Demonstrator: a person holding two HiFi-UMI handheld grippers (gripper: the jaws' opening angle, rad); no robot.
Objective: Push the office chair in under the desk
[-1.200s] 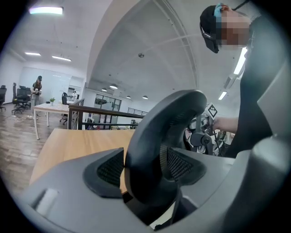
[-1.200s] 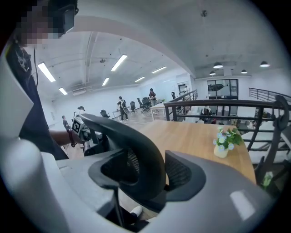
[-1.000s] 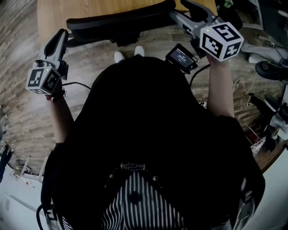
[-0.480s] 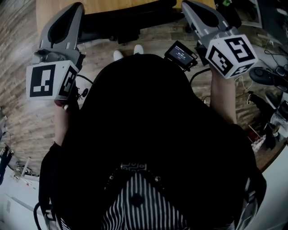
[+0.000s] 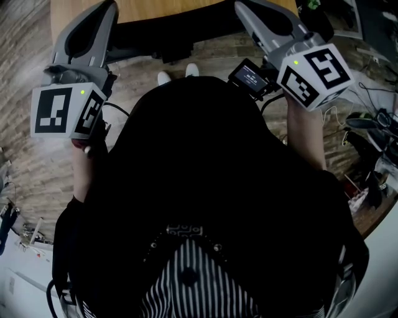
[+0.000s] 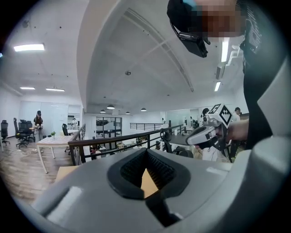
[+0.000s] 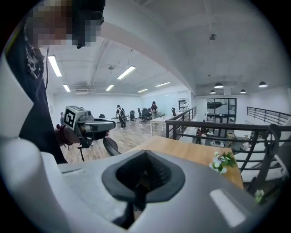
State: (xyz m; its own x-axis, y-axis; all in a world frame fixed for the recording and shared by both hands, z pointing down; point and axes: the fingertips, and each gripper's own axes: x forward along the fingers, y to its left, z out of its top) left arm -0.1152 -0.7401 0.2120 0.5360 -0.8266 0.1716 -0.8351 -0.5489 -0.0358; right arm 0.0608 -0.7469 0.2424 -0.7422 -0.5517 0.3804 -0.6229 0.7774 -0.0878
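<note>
The black office chair with the curved backrest [image 5: 168, 34] is seen at the top of the head view. Its back is drawn up against the edge of the light wooden desk [image 5: 161, 7], and its seat appears to be tucked beneath the top. From the right gripper view, a dark rounded part of the chair [image 7: 111, 146] is glimpsed beside the desk top [image 7: 191, 154], on which a small sprig of white flowers [image 7: 223, 161] is set.

The left gripper [image 5: 102, 15] and the right gripper [image 5: 249, 12] are held up on either side of the backrest and are pointed towards the desk. In each gripper's own view the jaws are seen pressed together with nothing caught between them [image 6: 146, 152] [image 7: 144, 157]. No contact with the chair can be made out, and both tools appear to be raised clear of it.

The pushing step is judged to be finished or very nearly so, since little of the chair is left showing outside the desk. If a further nudge is wanted, the closed jaws need to be lowered onto the top of the backrest and pressed evenly from both sides, so that the chair is rolled straight and not slewed. Otherwise, only a withdrawal of both grippers is called for.
</note>
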